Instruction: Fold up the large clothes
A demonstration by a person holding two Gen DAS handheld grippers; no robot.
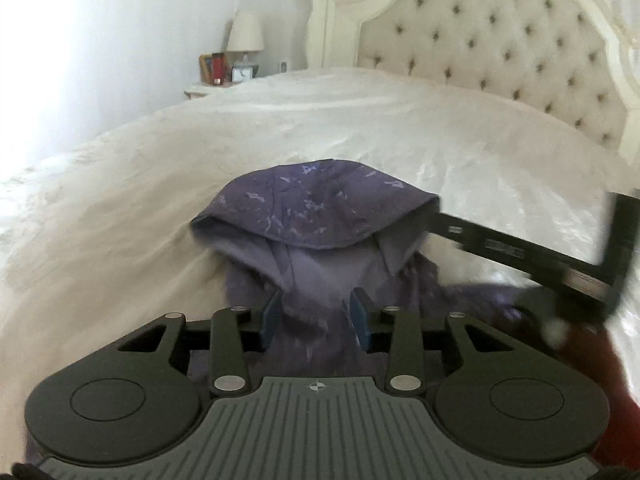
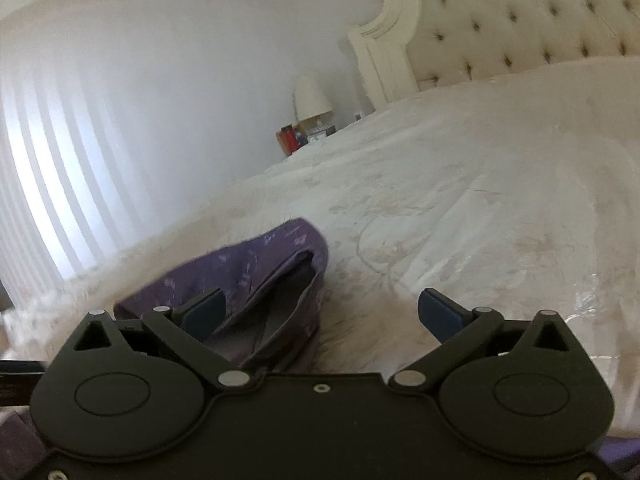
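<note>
A purple patterned hooded garment (image 1: 316, 208) lies on the white bedspread (image 1: 360, 120), hood end towards the headboard. My left gripper (image 1: 316, 312) hovers over its near part with the jaws a narrow way apart. Blurred cloth shows in the gap, and the pads do not seem to press on it. In the right wrist view the same garment (image 2: 256, 264) lies ahead and to the left. My right gripper (image 2: 320, 312) stands wide open over it, empty. The right gripper (image 1: 560, 256) also shows as a blurred black frame at the right of the left wrist view.
A tufted cream headboard (image 1: 500, 32) stands at the far end of the bed. A nightstand with a lamp (image 1: 245, 32) and small items sits beside it. Vertical blinds (image 2: 60, 160) cover the left wall. A person's dark red sleeve (image 1: 600, 360) is at the lower right.
</note>
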